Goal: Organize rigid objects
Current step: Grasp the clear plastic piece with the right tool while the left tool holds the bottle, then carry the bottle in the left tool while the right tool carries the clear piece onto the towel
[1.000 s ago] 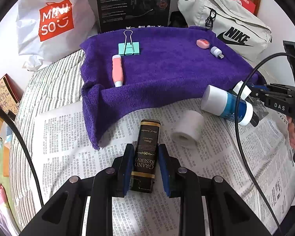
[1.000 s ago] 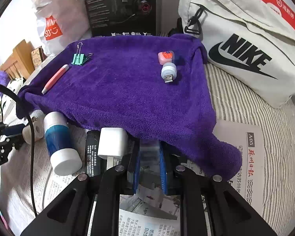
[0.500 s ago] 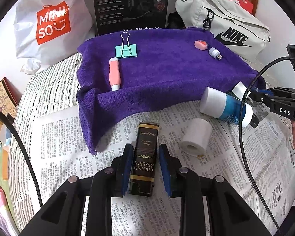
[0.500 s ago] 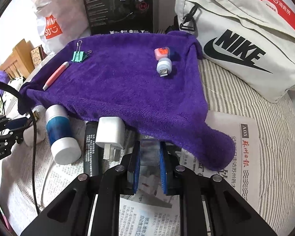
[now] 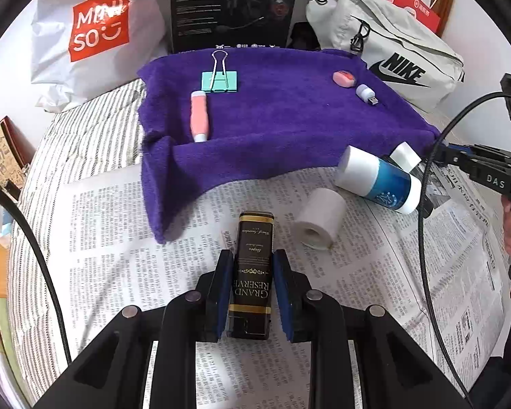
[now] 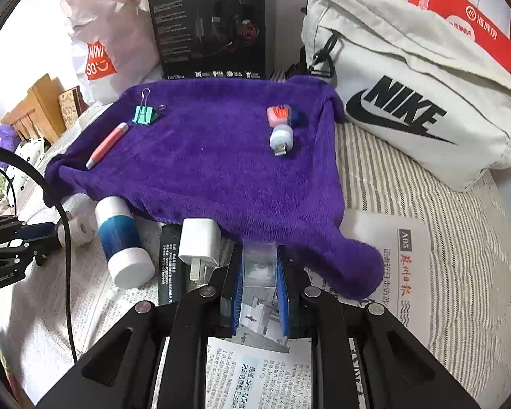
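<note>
Newspaper (image 5: 126, 238) under purple towel (image 5: 272, 119), striped bedding (image 6: 426, 204).

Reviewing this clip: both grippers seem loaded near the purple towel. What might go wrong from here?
The left gripper clamps only the near end of the black Grand Reserve box, so it may pivot when lifted. The right gripper holds a clear box beside the white charger and the purple towel edge; moving forward may knock the charger or snag the towel.

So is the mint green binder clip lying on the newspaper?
No, the mint green binder clip lies on the purple towel, beside the pink pen.
</note>
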`<state>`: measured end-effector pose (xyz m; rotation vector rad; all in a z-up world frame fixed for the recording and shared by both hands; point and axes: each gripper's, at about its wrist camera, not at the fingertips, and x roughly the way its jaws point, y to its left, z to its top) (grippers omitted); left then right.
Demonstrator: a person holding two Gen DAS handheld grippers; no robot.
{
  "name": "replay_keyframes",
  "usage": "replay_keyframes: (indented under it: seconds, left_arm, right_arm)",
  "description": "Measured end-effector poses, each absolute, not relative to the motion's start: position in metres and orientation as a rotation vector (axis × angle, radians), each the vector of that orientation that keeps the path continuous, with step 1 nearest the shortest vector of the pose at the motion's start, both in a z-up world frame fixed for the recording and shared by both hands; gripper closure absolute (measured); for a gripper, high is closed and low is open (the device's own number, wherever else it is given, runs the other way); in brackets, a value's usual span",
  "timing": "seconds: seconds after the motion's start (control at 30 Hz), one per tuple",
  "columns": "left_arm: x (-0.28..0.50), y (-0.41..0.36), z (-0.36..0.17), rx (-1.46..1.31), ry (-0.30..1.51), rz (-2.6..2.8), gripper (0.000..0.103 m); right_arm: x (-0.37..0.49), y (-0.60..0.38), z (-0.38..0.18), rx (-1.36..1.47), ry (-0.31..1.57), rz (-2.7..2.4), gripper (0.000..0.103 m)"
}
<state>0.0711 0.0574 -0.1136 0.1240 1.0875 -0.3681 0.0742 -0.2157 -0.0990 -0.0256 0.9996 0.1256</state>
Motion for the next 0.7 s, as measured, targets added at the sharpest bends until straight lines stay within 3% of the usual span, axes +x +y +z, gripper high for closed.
replay_keyframes:
  seconds: [0.7]
  left_arm:
    - [0.087, 0.043, -0.069, 0.114, 0.991, -0.391, 0.08]
  right_arm:
    - [0.087, -0.222, -0.074, -0.011, 0.96, 0.147, 0.086]
